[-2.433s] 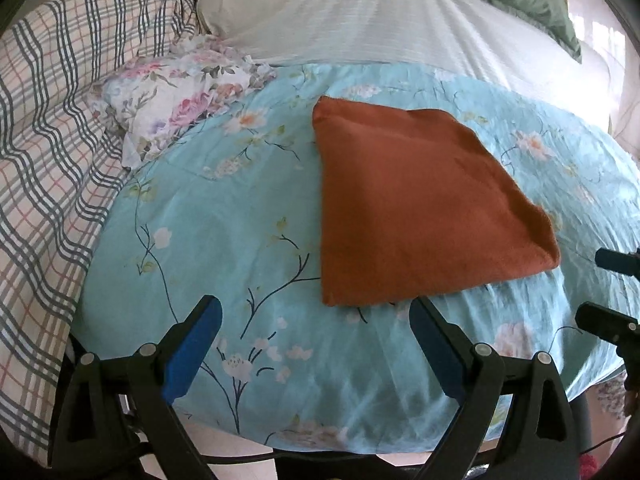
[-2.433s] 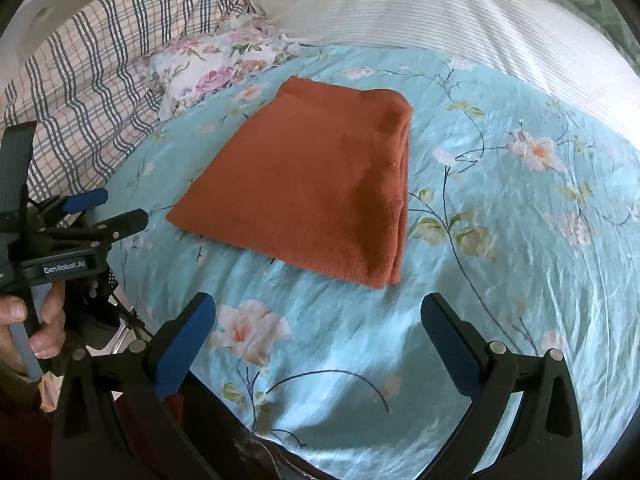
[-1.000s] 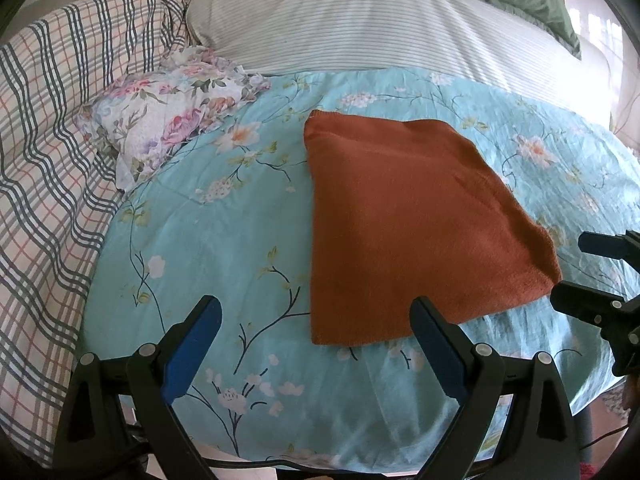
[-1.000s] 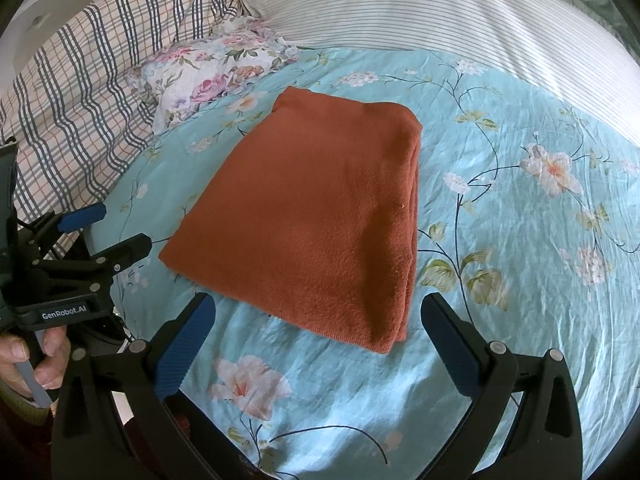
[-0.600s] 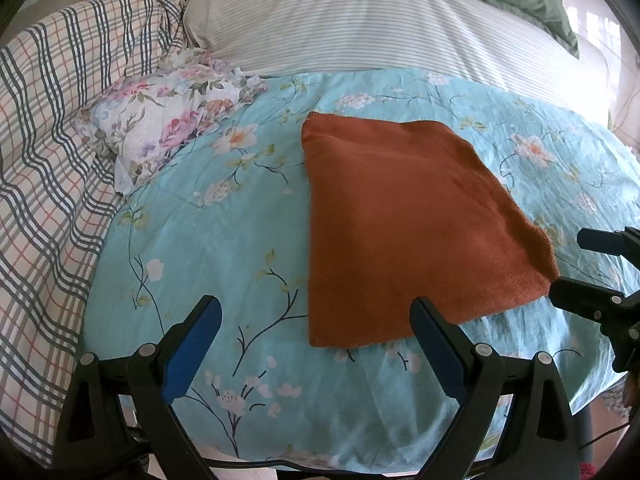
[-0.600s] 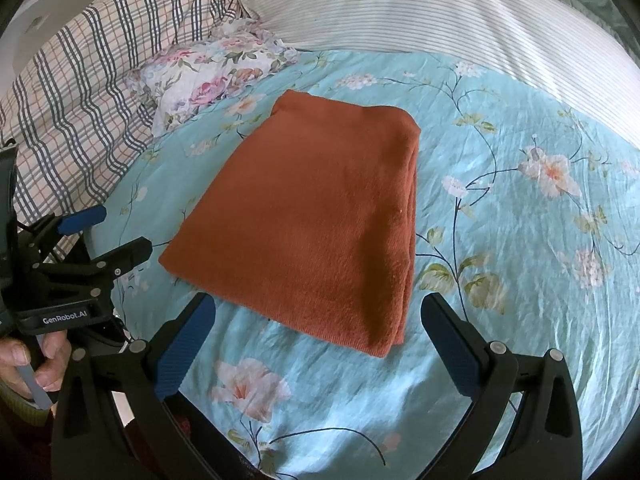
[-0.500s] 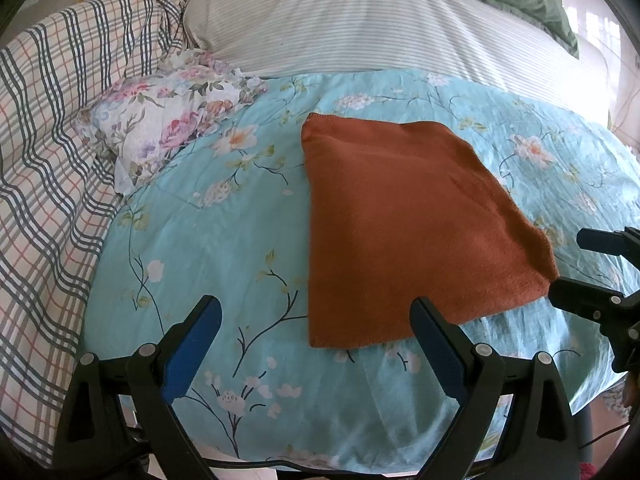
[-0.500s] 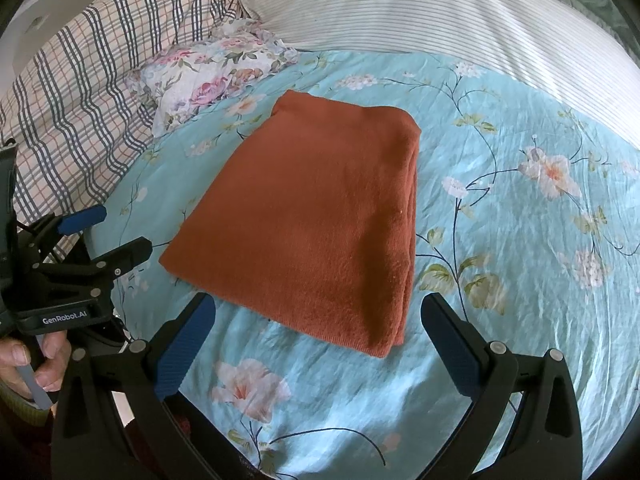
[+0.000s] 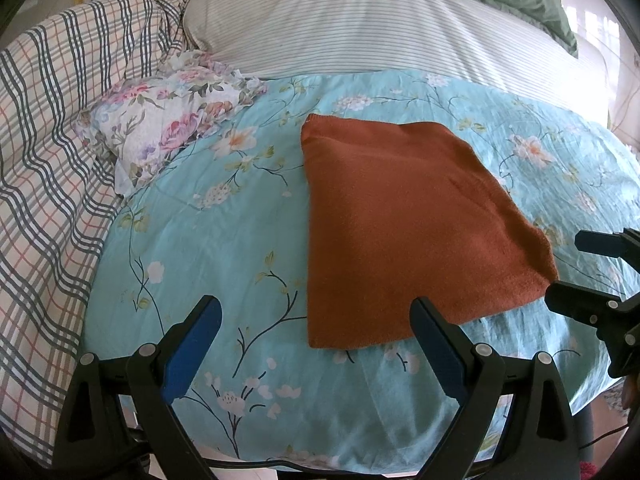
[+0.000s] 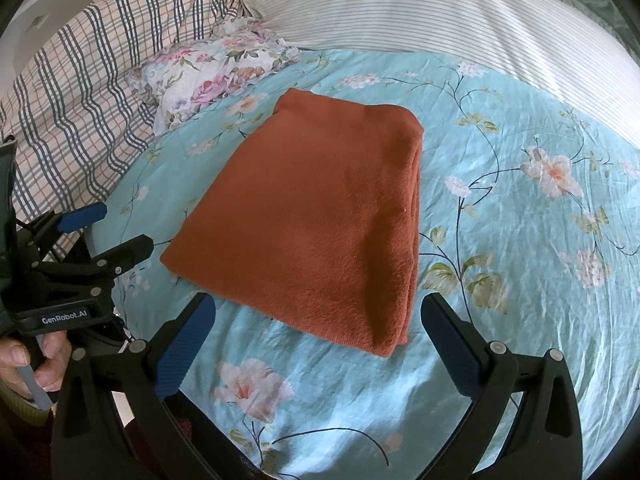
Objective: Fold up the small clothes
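1. Both grippers hover with fingers spread wide, holding nothing: left gripper (image 9: pixel 316 328), right gripper (image 10: pixel 318 324).
2. Folded rust cloth (image 10: pixel 316 216) lies flat on the flowered sheet (image 10: pixel 520 240), just ahead of both sets of fingertips.
3. Left gripper's right finger (image 9: pixel 436 344) overlaps the cloth's near edge.

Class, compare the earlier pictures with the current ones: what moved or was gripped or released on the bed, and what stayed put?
Both open grippers, left gripper and right gripper, edged slightly closer to the folded rust-orange cloth, then held. Nothing was gripped or released. The cloth stayed flat on the blue floral sheet.
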{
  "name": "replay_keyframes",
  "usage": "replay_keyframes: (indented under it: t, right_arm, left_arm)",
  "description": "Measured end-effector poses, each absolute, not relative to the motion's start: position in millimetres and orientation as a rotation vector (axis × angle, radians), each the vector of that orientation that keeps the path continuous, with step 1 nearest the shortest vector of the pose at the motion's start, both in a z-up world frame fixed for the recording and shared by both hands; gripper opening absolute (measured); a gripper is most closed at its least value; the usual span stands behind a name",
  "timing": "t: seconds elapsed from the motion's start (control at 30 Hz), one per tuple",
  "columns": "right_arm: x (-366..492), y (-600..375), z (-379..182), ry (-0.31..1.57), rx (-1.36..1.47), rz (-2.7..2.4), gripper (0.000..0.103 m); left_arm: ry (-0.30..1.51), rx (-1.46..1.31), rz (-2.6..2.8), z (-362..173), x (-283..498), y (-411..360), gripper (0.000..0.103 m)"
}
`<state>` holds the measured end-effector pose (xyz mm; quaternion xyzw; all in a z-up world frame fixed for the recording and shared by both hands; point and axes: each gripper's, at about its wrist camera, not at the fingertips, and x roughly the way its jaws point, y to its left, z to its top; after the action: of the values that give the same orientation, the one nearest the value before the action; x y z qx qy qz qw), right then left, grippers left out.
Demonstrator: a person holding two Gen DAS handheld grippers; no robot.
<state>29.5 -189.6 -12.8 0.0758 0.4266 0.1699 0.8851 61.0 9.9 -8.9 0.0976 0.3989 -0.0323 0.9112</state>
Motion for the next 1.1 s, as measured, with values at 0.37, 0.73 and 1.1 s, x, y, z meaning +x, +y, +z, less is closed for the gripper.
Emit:
replay_keyframes:
  t: [0.37,0.73,1.1]
  right_arm:
    - [28.2,-185.3,-12.6,0.888,0.157,0.353,0.102]
    - [29.1,-185.8,-11.8,0.887,0.156,0.352,0.102]
    - [29.5,-185.7,-11.0,0.886,0.156,0.352,0.102]
  left_arm:
    - [0.823,0.200,-0.067,-8.8,60.9,9.5,0.096]
    - [0.821,0.200,-0.064,-8.4,59.9,8.2,0.096]
    - [0.819,0.198,-0.066,-6.6,60.7,7.3,0.096]
